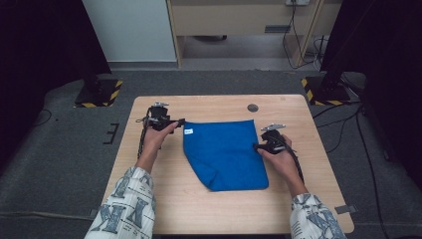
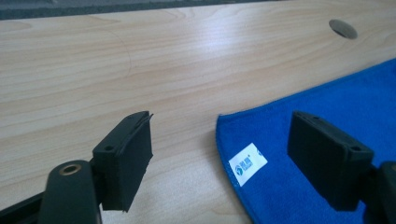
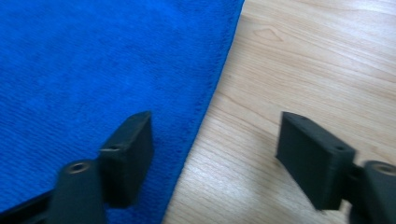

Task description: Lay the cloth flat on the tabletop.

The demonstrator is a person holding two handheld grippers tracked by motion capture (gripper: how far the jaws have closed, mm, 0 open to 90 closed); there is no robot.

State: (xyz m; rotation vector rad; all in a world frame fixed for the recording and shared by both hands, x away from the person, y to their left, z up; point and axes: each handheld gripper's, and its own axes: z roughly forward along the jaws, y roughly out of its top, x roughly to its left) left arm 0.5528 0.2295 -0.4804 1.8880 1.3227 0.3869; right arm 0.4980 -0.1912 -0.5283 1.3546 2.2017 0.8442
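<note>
From the high view I see a blue cloth (image 1: 225, 152) lying flat on the table (image 1: 209, 209), near the middle. It is folded into an uneven shape: wide along its far edge, narrowing toward me, so its long axis runs from the far left corner down to the near right one. A small white label (image 1: 188, 131) sits at the far left corner. My left tongs (image 1: 180, 121) are just beside that corner and point right toward it; my right tongs (image 1: 256, 147) are at the cloth's right edge and point left. There is a round hole (image 1: 253, 107) in the table beyond the cloth.

In the left gripper view, my left tongs (image 2: 219, 156) stand well apart and hold nothing. One jaw hangs over bare table (image 2: 140, 70), the other over the cloth (image 2: 327, 107), with the labelled corner and the label (image 2: 248, 164) lying between them, untouched as far as I can tell.

In the right gripper view, my right tongs (image 3: 212, 156) are also wide apart and empty. They straddle the cloth's (image 3: 102, 60) hemmed edge: one jaw over the cloth, the other over the table (image 3: 317, 70). I cannot tell whether either jaw rests on the surface.
</note>
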